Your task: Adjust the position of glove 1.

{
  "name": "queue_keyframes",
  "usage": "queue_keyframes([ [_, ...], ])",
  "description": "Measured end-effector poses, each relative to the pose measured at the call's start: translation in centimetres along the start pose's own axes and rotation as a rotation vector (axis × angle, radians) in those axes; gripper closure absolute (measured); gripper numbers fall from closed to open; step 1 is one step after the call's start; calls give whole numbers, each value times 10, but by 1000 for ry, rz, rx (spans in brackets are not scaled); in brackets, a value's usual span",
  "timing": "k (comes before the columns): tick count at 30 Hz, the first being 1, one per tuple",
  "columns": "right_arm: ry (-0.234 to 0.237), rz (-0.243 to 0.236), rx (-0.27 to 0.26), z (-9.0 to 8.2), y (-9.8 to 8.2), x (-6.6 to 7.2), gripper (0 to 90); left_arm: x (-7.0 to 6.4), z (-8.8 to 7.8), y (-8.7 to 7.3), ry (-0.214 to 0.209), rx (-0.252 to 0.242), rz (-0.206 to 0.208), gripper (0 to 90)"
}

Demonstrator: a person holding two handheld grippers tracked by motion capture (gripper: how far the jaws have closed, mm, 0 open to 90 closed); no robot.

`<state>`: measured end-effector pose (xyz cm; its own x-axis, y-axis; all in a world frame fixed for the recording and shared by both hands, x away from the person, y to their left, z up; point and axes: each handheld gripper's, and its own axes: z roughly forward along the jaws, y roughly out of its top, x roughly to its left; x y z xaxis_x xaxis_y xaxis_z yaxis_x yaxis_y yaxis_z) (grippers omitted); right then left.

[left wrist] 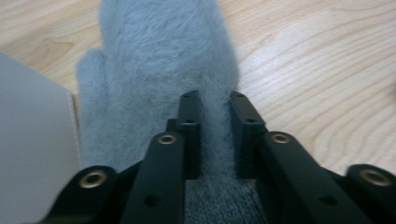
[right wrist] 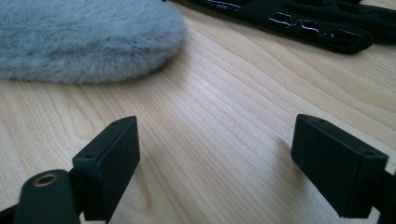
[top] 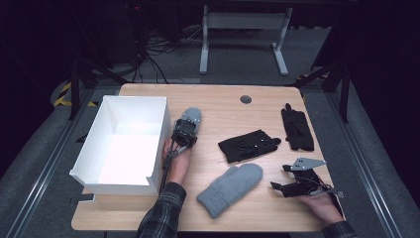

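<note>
Grey fleece is pinched between the jaws of the left gripper [top: 186, 130]: they have closed on a ridge of the grey mitten [top: 192, 117] that lies on the wooden table [top: 233, 106] just beside the right wall of the white box [top: 124, 144]. In the left gripper view the two black jaws stand close together with a narrow fold of the mitten [left wrist: 159, 60] bunched up between them, the rest of it spreading ahead on the wood and the box wall [left wrist: 32, 140] pale at the left edge. The right gripper [top: 280, 178] rests low at the near right corner of the table, held in the person's hand, its jaws wide apart over bare wood with nothing between them — that is plain in the right gripper view. A second grey mitten [top: 230, 189] lies near the front edge, between the two hands. One black glove [top: 247, 145] lies in the middle of the table, another black glove [top: 297, 129] farther right — well apart from both tools.
</note>
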<state>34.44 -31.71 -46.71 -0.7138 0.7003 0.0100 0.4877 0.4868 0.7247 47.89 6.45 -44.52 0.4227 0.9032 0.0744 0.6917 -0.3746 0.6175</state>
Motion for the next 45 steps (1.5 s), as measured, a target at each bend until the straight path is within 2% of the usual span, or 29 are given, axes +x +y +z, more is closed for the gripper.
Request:
queue_keyframes([
  [5,2,1,-3,0,0,0,160,0,-5,-1,-50,-6,6,819],
  [6,7,10,-6,0,0,0,160,0,-8,-1,-85,-16,2,823],
  [8,11,17,-11,0,-1,-1,160,-2,-12,0,-119,-28,-1,825],
  [9,11,17,-11,0,-1,-1,160,-2,-12,0,-119,-28,-1,826],
  [14,-2,7,-24,0,-3,1,158,-6,-22,1,-192,-63,5,833],
  [17,-8,1,-22,1,-2,2,158,-6,-30,2,-219,-88,-2,837],
  [23,-11,-3,-20,1,-2,2,158,-8,-47,3,-285,-124,18,843],
  [24,-11,-3,-20,1,-2,2,158,-8,-47,3,-285,-124,18,843],
  [25,-11,-3,-19,1,-2,2,158,-9,-53,4,-310,-131,32,843],
  [27,-12,-4,-18,1,-2,2,158,-10,-55,4,-322,-137,36,844],
  [28,-13,-4,-19,1,-2,2,158,-12,-61,5,-345,-143,47,844],
  [29,-13,-4,-19,1,-2,2,158,-12,-61,5,-345,-143,47,844],
  [33,-13,-5,-18,1,-2,2,158,-16,-75,4,-408,-159,93,844],
  [40,-20,-8,-16,1,-2,3,158,-22,-98,-3,-493,-182,116,844],
  [44,-23,-11,-15,1,-2,3,158,-26,-105,-7,-515,-187,140,844],
  [45,-23,-12,-17,1,-2,3,158,-28,-108,-9,-534,-191,148,844],
])
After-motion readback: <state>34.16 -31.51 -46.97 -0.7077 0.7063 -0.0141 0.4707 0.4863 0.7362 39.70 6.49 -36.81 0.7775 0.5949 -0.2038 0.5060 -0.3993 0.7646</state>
